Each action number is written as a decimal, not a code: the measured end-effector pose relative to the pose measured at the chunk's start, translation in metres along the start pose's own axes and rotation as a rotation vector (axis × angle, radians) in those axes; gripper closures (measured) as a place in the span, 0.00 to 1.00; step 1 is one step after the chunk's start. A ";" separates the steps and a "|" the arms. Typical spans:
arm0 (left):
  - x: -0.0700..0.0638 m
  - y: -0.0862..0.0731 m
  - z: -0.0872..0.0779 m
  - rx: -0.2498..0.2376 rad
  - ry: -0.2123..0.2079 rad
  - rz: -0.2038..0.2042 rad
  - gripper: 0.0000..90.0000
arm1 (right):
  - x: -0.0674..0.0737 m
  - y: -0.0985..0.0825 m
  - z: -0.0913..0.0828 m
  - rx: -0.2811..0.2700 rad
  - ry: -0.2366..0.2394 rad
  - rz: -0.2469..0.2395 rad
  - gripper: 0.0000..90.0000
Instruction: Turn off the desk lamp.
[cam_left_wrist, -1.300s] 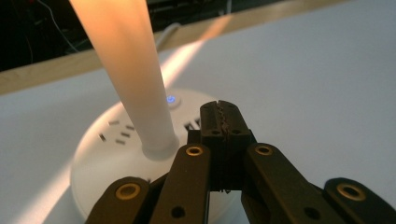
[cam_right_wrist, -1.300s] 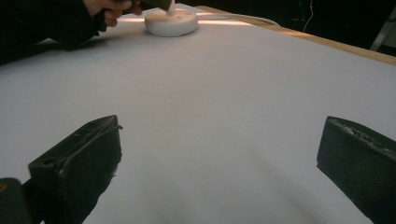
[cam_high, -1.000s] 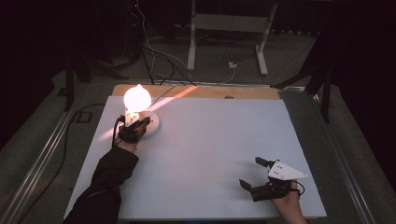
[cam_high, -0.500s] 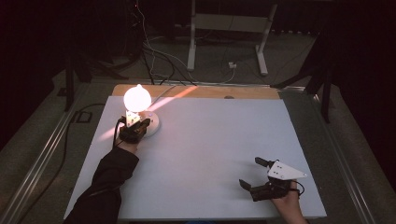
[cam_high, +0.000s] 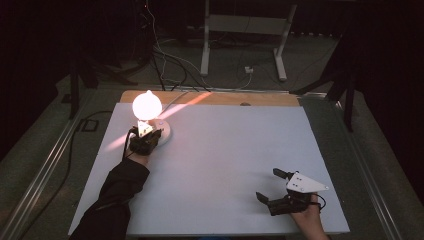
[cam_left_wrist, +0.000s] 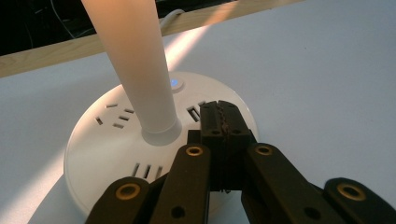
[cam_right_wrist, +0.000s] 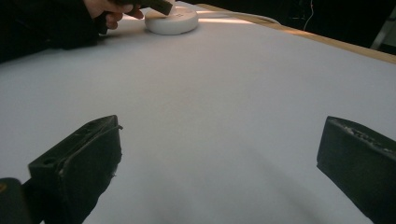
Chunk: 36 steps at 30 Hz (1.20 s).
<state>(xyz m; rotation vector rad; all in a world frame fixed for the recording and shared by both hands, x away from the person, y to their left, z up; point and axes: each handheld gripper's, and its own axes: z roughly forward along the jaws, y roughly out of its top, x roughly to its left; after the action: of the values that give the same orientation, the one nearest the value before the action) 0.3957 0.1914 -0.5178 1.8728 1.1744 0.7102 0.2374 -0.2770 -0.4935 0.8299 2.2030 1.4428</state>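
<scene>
Lamp is lit and stands at about 10 o'clock on the bench, its round white base near the far left corner.

Left gripper: jaws clenched together with nothing between them, the closed tips resting on or just above the top of the base, at about 4 o'clock from the stem. A small blue indicator glows on the base just beyond the tips, at about 11 o'clock from them. Socket slots are cut into the base on both sides of the stem.

Right gripper: jaws released and wide, empty, low over the bench at about 5 o'clock, well apart from the lamp.

Risks, as judged:
- The lamp looks top-heavy, with a glowing globe on a tall stem. A sideways push from the closed tips against the stem could tip it.
- If the aim is the lit control, a press from the present spot may land short, on bare plastic or in a socket slot, and do nothing.
- A slanted press could slide the base across the smooth white bench toward the far edge, dragging its cord.
- The right gripper is too far off to steady the base.
</scene>
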 end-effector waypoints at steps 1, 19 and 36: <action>0.000 0.000 0.000 0.000 0.001 0.001 1.00 | 0.000 0.000 0.000 0.000 0.000 0.000 0.00; -0.003 -0.003 0.003 -0.008 0.004 0.027 1.00 | 0.000 0.000 0.002 0.009 0.003 0.006 0.00; -0.002 0.009 -0.012 -0.076 0.021 -0.001 1.00 | 0.000 0.000 0.001 0.010 0.005 0.003 0.00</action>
<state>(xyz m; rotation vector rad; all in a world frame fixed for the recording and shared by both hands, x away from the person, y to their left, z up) 0.3895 0.1917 -0.5037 1.8062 1.1458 0.7651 0.2377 -0.2764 -0.4940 0.8343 2.2145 1.4381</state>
